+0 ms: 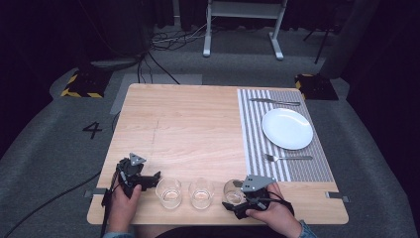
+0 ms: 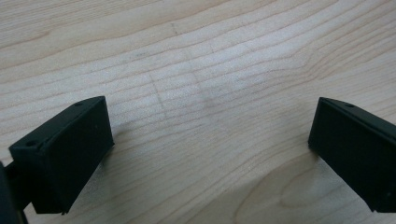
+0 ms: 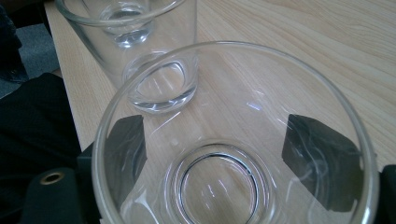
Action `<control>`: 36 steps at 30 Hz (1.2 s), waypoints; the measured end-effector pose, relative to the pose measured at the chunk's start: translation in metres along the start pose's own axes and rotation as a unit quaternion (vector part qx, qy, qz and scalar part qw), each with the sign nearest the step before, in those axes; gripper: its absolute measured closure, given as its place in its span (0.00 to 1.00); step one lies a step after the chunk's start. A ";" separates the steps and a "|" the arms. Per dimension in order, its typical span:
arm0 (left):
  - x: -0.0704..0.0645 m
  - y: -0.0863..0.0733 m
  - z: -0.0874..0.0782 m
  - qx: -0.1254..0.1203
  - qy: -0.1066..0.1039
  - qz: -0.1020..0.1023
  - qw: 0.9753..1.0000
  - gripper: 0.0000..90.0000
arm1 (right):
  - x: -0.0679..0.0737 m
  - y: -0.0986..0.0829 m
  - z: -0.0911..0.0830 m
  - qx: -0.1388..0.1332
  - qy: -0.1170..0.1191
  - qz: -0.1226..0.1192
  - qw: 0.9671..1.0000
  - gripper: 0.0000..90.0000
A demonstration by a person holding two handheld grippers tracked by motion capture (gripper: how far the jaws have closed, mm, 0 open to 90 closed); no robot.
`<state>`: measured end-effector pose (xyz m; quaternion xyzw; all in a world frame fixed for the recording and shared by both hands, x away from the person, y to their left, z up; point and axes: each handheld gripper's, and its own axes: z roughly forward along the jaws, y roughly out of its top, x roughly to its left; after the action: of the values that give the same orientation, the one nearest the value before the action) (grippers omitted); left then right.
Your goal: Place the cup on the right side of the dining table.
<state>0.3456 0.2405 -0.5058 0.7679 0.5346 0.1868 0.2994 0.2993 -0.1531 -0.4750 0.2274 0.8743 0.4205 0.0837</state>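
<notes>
In the high view, the right gripper (image 1: 236, 198) stands around a glass (image 1: 233, 191) at the table's (image 1: 188, 124) 6 o'clock edge; the left gripper (image 1: 146, 179) rests at 7 o'clock. In the left gripper view, the jaws stand wide apart over bare wood. In the right gripper view, the jaws sit on both sides of the glass (image 3: 233, 140), seen through its wall; whether they press it, I cannot tell.

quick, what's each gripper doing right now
Left gripper: open, holding nothing, jaws spread over bare table.
Right gripper: jaws either side of the rightmost glass; whether they grip it cannot be told.
</notes>
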 end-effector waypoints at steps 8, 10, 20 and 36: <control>0.000 0.000 0.000 0.000 0.000 0.000 1.000 0.00 | 0.000 0.006 -0.004 0.004 0.001 0.004 1.000 0.22; 0.000 0.000 0.000 0.000 0.000 0.000 1.000 0.00 | 0.000 0.008 -0.005 0.003 -0.002 0.003 1.000 0.22; 0.000 0.000 0.000 0.000 0.000 0.000 1.000 0.00 | -0.010 0.026 -0.018 -0.007 -0.021 -0.008 1.000 0.21; 0.000 0.000 0.000 0.000 0.000 0.000 1.000 0.00 | -0.022 0.059 -0.037 -0.020 -0.046 -0.027 0.998 0.21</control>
<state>0.3456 0.2405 -0.5059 0.7679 0.5346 0.1867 0.2995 0.3256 -0.1575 -0.4071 0.2209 0.8668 0.4246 0.1397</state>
